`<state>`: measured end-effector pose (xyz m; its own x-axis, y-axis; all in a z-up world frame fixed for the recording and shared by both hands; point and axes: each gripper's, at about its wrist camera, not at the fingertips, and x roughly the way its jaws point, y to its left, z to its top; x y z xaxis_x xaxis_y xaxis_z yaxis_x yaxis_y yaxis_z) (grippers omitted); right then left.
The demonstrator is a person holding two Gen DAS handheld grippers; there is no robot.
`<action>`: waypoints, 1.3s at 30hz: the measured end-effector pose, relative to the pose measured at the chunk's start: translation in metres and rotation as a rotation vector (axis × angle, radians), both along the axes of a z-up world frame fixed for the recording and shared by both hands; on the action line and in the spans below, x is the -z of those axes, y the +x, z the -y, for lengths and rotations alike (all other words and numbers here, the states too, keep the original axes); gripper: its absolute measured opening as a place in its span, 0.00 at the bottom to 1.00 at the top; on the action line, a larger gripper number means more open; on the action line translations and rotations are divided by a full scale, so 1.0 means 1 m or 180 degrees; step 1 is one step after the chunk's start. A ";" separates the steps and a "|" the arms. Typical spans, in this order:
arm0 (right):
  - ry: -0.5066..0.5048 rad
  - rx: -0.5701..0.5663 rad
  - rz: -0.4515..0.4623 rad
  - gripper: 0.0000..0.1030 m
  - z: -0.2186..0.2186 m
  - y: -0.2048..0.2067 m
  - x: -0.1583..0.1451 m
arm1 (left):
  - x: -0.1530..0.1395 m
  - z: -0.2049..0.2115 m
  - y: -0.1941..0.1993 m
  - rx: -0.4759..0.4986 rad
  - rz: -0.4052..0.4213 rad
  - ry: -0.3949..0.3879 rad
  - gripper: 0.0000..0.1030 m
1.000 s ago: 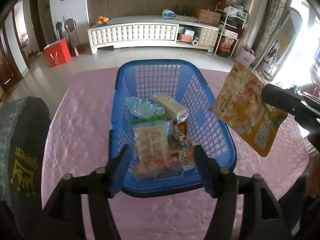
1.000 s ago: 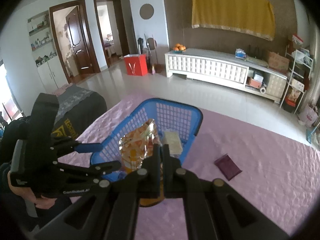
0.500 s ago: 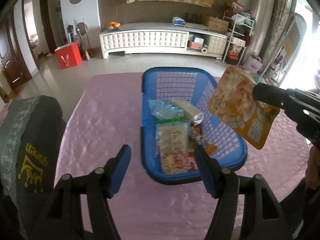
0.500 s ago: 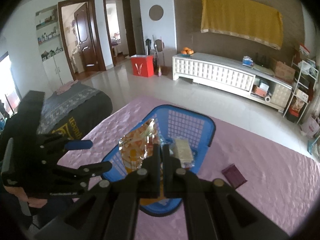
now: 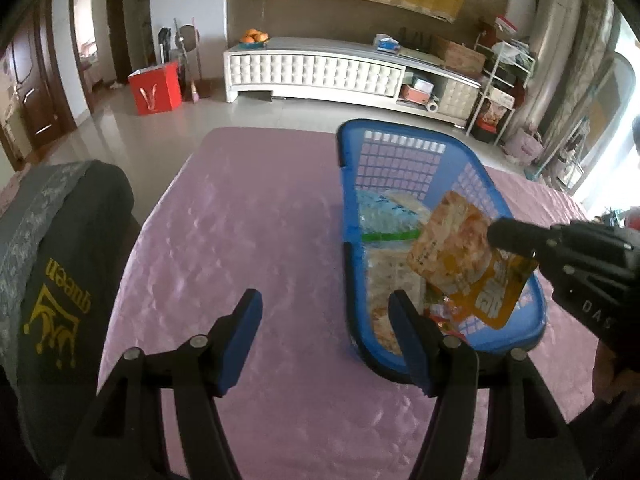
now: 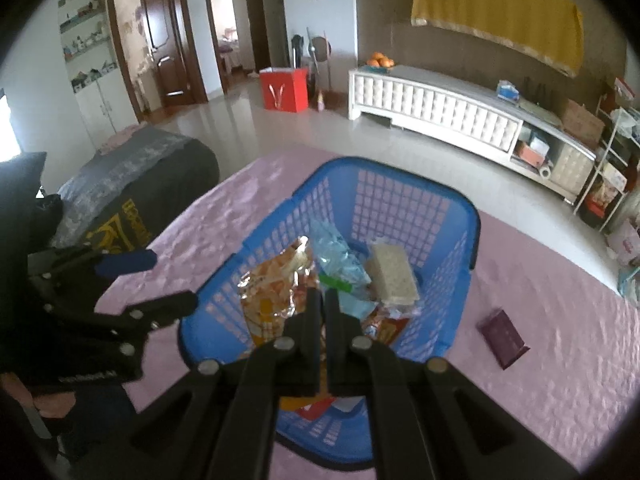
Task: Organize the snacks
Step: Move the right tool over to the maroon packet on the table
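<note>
A blue plastic basket (image 5: 404, 142) (image 6: 400, 184) stands on the pink tablecloth and holds several snack packs, among them a pale cracker block (image 6: 392, 274) and a light blue packet (image 6: 334, 250). My right gripper (image 6: 324, 294) (image 5: 496, 236) is shut on an orange-yellow snack pouch (image 5: 460, 256) (image 6: 268, 296) and holds it over the basket's inside. My left gripper (image 5: 326, 312) is open and empty, hovering over the cloth just left of the basket; it shows too in the right wrist view as the left gripper (image 6: 160, 284).
A small dark purple packet (image 6: 504, 338) lies on the cloth right of the basket. A dark chair back with yellow lettering (image 5: 56, 288) stands at the table's left edge. Beyond the table are tiled floor, a white cabinet (image 5: 320, 72) and a red box (image 5: 154, 88).
My left gripper slid left off the basket, which it straddled before. My right gripper carried the pouch down and inward, from beside the basket's right rim to over its contents.
</note>
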<state>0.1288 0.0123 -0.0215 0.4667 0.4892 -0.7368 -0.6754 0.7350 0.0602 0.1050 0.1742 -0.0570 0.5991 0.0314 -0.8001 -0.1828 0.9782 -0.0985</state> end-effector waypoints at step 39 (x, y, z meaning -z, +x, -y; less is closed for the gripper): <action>0.0013 0.0210 0.0208 0.71 0.057 -0.013 -0.050 | -0.063 0.033 -0.024 0.0148 0.0452 0.0180 0.73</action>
